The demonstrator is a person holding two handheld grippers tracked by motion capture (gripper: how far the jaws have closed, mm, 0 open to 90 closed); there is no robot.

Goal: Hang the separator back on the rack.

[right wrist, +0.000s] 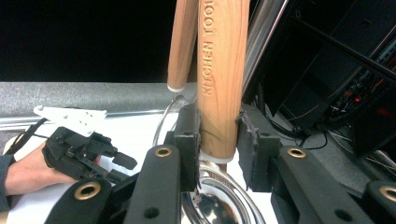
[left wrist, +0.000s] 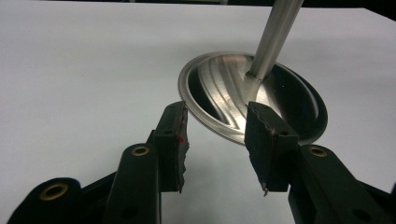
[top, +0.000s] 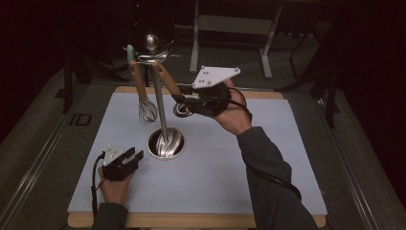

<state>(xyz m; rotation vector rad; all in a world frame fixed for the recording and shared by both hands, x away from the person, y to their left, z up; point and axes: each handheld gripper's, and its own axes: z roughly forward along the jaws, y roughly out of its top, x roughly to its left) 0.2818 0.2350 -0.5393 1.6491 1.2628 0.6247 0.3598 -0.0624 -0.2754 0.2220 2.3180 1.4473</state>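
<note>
Right gripper (top: 184, 102), upper centre of the high view, is clamped on the lower end of a wooden handle (top: 167, 80) that hangs from the top of a steel stand (top: 160, 103); in the right gripper view the handle (right wrist: 221, 84) reads "KITCHEN TOOL" and sits between both pads (right wrist: 189, 140), which touch it on either side. Below the handle a shiny metal head (right wrist: 219, 205) shows at bottom centre of that view, looks like a ladle or spoon, can't tell which. A whisk (top: 146, 108) with a wooden handle and a mint-green tip hangs from the same stand, just left of the pole, free of both grippers. Stand's round base (top: 165, 143) sits mid-frame on the pale mat (top: 230, 163), which lies on a wooden table (top: 191, 221). Left gripper (top: 135, 156), lower left of the high view, rests on the mat just beside the base, jaws parted and empty; in the left gripper view its pads (left wrist: 173, 140) stand apart with bare mat between, and the base (left wrist: 252, 93) and pole are just ahead, upper right. The left hand (right wrist: 28, 170) and gripper also show at lower left of the right gripper view.
</note>
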